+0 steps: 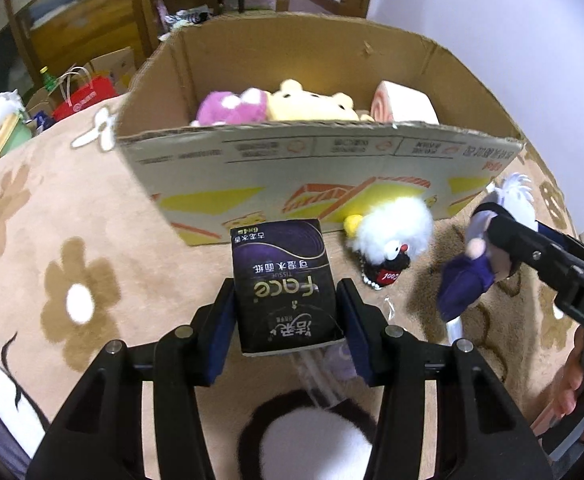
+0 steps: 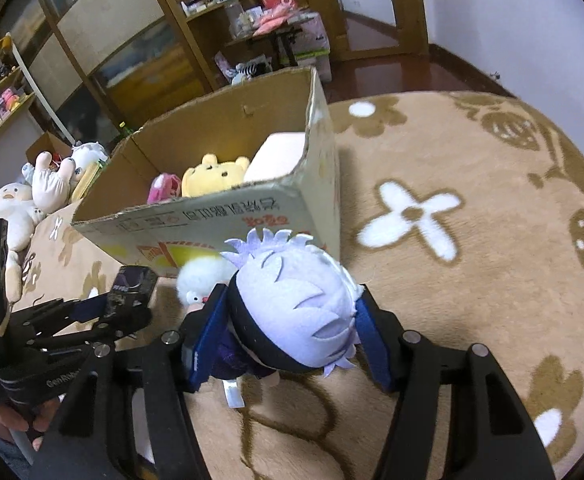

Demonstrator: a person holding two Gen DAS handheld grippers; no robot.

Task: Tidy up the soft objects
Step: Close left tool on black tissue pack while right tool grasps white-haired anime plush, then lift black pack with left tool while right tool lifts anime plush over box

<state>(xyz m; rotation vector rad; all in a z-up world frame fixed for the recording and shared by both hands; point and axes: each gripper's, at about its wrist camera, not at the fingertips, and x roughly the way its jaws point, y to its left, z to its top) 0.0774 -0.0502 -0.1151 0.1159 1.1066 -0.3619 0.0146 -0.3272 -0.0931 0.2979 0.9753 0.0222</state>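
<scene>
Purple and black, that's the tissue pack (image 1: 286, 288) clamped between the blue pads of my left gripper (image 1: 286, 316), one pad pressed flat on each long side, printed face up and the far end poking out past my fingertips toward the cardboard box (image 1: 312, 160). It hangs clear of the tan flowered blanket (image 1: 72, 240), just short of the box's near wall.

Over on my right gripper (image 2: 288, 320), the pale-haired doll (image 2: 296, 304) sits gripped between the pads, big lilac head filling the gap, dark body tucked underneath and mostly hidden. A white tag dangles below it. From the left camera I see the same doll from the side, purple clothes hanging down.

On the blanket against the box sits a fluffy white plush (image 1: 392, 232) with a black front; from the right camera only a bit of it shows behind the doll.

Inside the box: a pink plush (image 1: 232, 108), a yellow bear (image 1: 308, 104) and a pink swirl roll cushion (image 1: 400, 104), their lower parts cut off by the near wall. Something clear and crinkly lies below my left pads; I can't make it out.
</scene>
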